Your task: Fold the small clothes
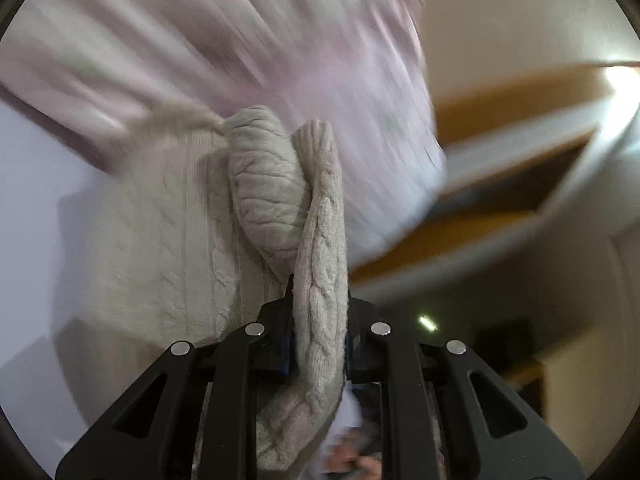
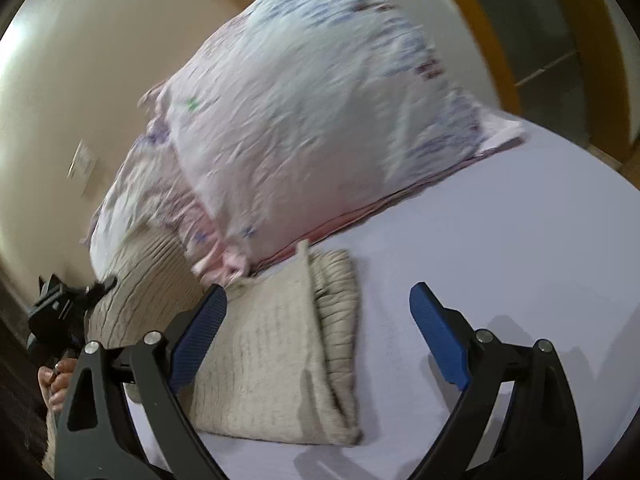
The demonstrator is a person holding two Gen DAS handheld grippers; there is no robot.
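Two wrist views show one beige cable-knit sweater [image 1: 320, 264] on a bed covered by a pale lilac sheet [image 2: 500, 248].

Left wrist view: the left gripper [image 1: 320, 320] occupies the lower centre of the frame, its jaws closed on a thick fold of the sweater. The pinched fold runs up the frame from between the jaws, its cable pattern following the same line. A rounded, ribbed part of the knit bulges just left of it, and the rest of the garment spreads blurred toward the lower left over the sheet. A pink-white pillow [image 1: 280, 48] fills the upper part of the frame, heavily smeared by motion.

Right wrist view: at the left edge the left gripper [image 2: 80, 292] appears again, held by a hand [image 2: 54, 380], with ribbed knit bunched against it. The folded body of the sweater [image 2: 272, 352] lies at lower centre, its long axis running from the lower part of the frame up toward the floral pillow [image 2: 312, 112], whose near corner it touches. A ribbed band lies along its right side. The right gripper [image 2: 318, 336] has its jaws wide open, the blue pads [image 2: 438, 336] standing one over the sweater's left part and one over bare sheet, holding nothing. Whether the left pad touches the knit cannot be told.
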